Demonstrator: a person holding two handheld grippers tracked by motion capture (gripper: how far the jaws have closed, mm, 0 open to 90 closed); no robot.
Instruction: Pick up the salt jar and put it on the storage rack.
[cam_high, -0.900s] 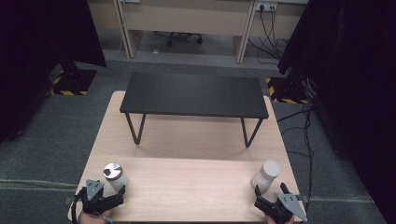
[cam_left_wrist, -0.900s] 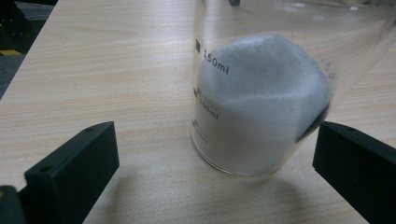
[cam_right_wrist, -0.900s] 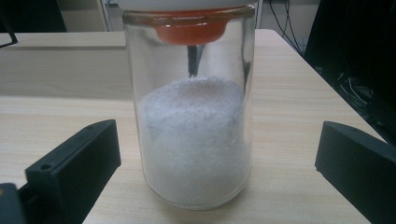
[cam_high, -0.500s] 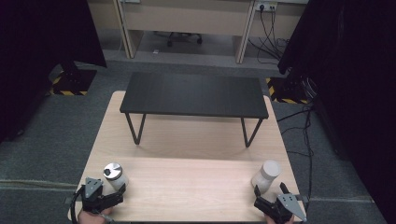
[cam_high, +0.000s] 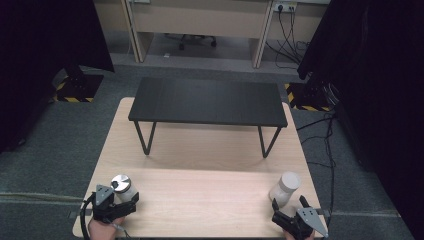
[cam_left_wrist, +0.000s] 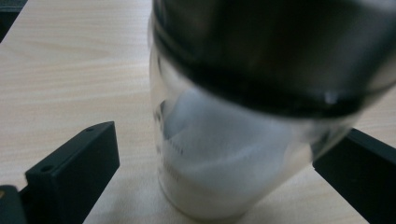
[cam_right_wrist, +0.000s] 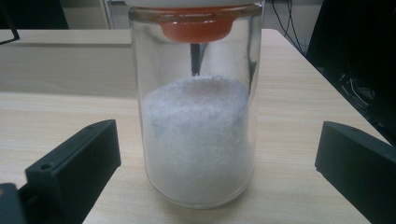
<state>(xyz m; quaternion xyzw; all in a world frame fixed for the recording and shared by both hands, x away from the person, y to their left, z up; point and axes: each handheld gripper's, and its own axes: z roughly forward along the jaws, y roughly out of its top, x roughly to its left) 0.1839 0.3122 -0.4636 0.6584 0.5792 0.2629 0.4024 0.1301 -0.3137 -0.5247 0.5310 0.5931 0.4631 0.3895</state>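
two jars of white powder sitting near the front corners of the worktop (cam_high: 200, 200), a tool facing each

the left tool (cam_high: 117, 202) is standing released around the metal-lidded jar (cam_high: 121, 186), not pressing it; the right tool (cam_high: 289, 212) is gaping just behind the white-lidded jar (cam_high: 286, 188); both jars are standing upright

2 glass jars upright: metal-lidded jar (cam_high: 122, 187), white-lidded jar (cam_high: 286, 188).
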